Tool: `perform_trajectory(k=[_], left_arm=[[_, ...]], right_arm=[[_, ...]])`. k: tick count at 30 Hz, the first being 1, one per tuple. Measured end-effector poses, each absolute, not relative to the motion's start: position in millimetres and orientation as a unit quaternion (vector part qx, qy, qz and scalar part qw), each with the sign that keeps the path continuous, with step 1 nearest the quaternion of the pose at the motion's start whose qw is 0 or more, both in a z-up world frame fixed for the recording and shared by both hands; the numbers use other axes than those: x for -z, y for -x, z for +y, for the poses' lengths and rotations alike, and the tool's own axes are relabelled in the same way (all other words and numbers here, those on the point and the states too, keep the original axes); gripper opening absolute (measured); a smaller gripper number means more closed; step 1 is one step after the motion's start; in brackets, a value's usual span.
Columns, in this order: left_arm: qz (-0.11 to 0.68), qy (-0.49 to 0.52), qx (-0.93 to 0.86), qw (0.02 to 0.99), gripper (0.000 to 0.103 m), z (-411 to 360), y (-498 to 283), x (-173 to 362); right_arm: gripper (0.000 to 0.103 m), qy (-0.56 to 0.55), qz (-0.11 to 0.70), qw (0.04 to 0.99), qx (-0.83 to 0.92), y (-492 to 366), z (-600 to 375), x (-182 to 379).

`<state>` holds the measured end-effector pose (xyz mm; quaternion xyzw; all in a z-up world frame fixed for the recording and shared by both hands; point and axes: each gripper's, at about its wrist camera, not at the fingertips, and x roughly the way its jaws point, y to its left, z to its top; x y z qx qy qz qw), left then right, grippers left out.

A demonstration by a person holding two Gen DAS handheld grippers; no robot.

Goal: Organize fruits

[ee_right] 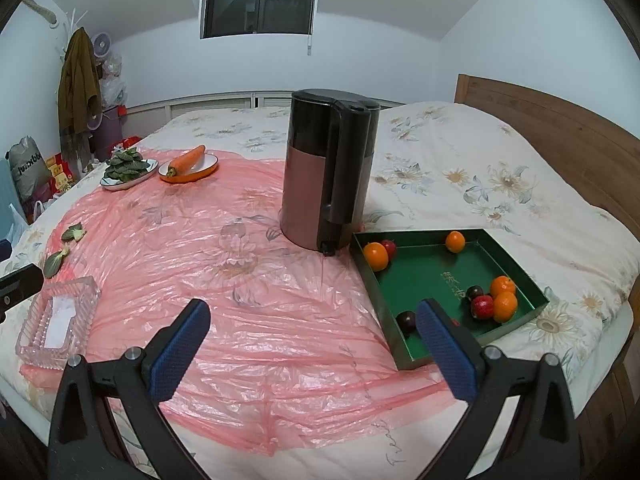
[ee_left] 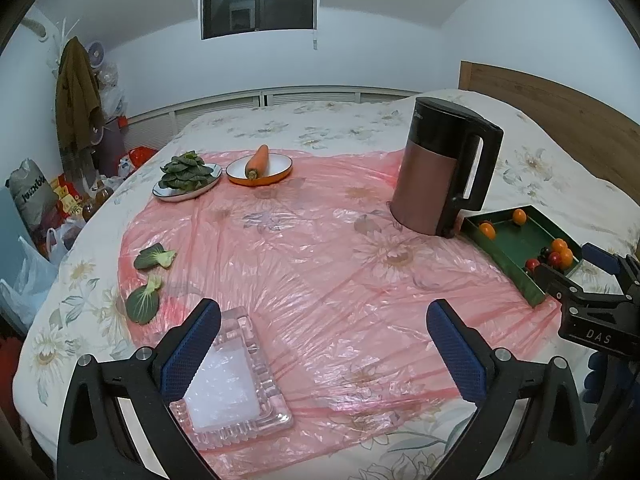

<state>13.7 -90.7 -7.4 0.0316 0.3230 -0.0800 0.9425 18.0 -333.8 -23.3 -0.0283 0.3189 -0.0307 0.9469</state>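
With both tongs, left tongs and right tongs, wide and empty, we should steer the right pair over the green tray at near right and close gently on one orange.

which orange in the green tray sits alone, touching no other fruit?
The orange at the far wall of the green tray. The far-left one touches a red fruit, and the other two sit clustered in the right corner.
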Motion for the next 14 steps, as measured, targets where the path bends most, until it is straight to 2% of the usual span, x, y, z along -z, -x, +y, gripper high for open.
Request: perform_trajectory(k=[14], left_arm=[[0.322, -0.036, 0.083, 0.942, 0.101, -91.3, -12.1, 5.8]], right_arm=[[0.103, 0.036, 0.321, 0.946, 0.031, -16.8, -332.6, 22.8]])
